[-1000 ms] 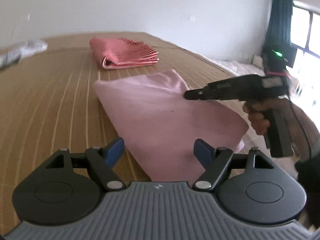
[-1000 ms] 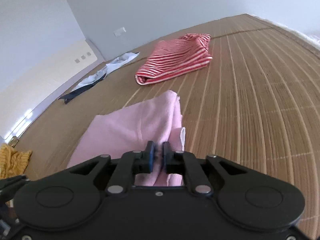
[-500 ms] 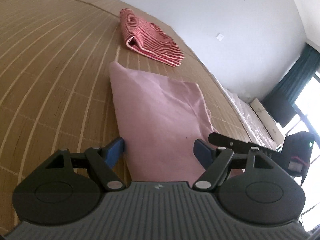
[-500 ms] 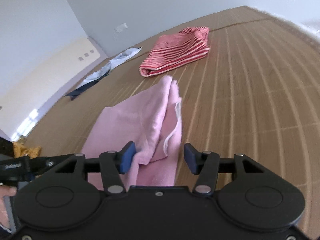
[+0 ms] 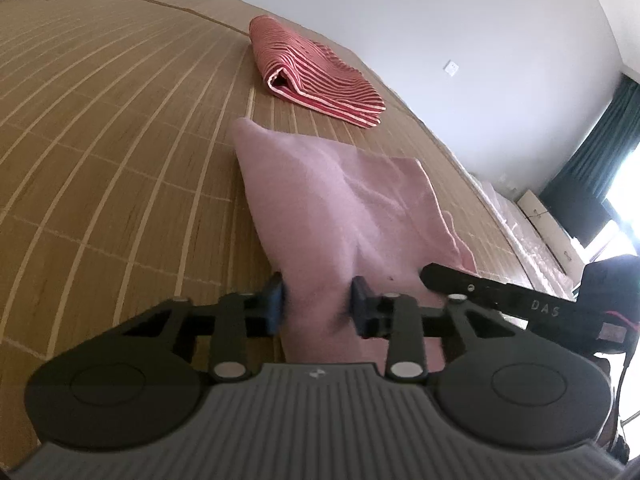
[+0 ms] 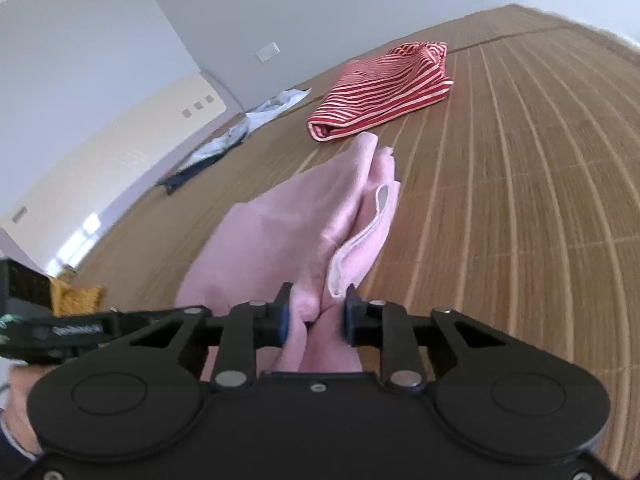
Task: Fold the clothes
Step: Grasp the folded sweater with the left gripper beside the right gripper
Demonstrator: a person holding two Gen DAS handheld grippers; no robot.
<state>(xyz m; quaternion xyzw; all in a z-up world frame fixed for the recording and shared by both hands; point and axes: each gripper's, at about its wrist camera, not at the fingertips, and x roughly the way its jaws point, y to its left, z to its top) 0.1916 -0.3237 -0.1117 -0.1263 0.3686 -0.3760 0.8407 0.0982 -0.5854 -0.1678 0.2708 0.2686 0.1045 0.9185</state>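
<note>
A pink garment [image 5: 340, 208] lies folded on the bamboo mat [image 5: 100, 140], its near end bunched up. My left gripper [image 5: 318, 306] is shut on that near edge, and cloth fills the gap between its blue pads. In the right wrist view my right gripper [image 6: 316, 314] is shut on a thick fold of the same pink garment [image 6: 296, 232], whose layered edges splay out ahead. The two grippers sit side by side at the garment's near end. The right one's black body [image 5: 500, 292] shows in the left wrist view.
A folded red-and-white striped garment [image 5: 316, 72] lies just beyond the pink one, also in the right wrist view [image 6: 384, 88]. White and dark clothes [image 6: 240, 132] lie at the mat's far edge. A yellow garment [image 6: 76, 298] sits to the left. A dark curtain [image 5: 592, 176] hangs by the window.
Both grippers went from open to shut on the pink garment's near end. The cloth now bunches and lifts between the pads of each.
</note>
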